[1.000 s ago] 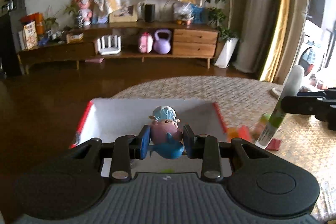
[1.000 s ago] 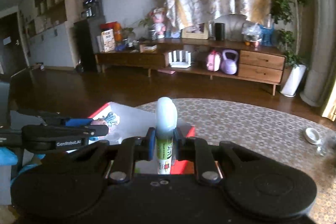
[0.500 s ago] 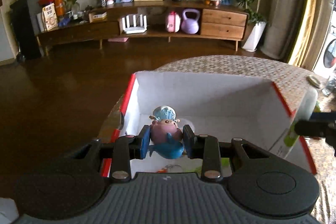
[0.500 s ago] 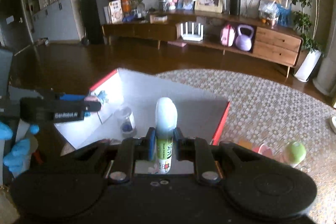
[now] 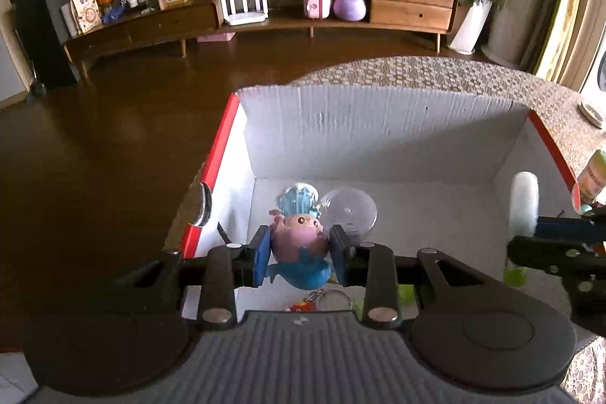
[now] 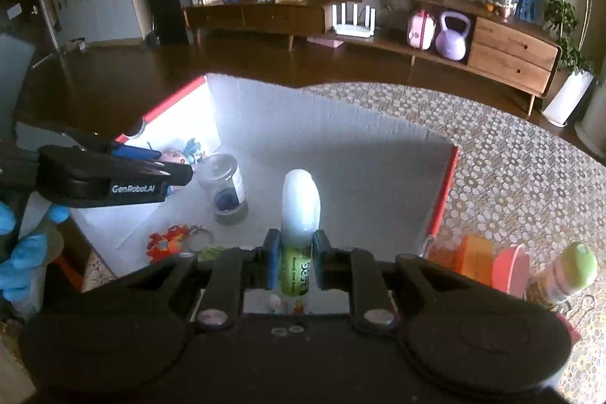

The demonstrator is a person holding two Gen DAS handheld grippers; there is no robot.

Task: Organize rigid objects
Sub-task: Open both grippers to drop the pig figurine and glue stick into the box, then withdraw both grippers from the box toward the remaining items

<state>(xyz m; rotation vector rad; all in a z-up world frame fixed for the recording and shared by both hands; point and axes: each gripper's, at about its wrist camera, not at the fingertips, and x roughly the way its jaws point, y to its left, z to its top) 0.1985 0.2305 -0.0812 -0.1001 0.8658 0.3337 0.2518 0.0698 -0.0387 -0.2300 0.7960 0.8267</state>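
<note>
My left gripper point(image 5: 300, 252) is shut on a pink pig toy point(image 5: 299, 237) with a blue hat and holds it over the left part of a white cardboard box with red edges point(image 5: 378, 124). My right gripper point(image 6: 296, 254) is shut on a white-capped green tube point(image 6: 300, 211) and holds it upright above the same box point(image 6: 341, 139). The tube also shows in the left wrist view point(image 5: 524, 203), and the pig toy in the right wrist view point(image 6: 174, 158). A clear jar point(image 6: 225, 188) and an orange keychain toy point(image 6: 166, 243) lie in the box.
Outside the box on the patterned tablecloth point(image 6: 511, 169) stand an orange block point(image 6: 473, 260), a red cup point(image 6: 511, 269) and a green-capped bottle point(image 6: 568, 271). A small white dish point(image 5: 591, 108) sits at the far right. Dark wood floor lies beyond the table.
Both grippers have moved forward and down over the box, each still holding its object. The view now looks into the box, and the pig toy has tipped with the left gripper.
</note>
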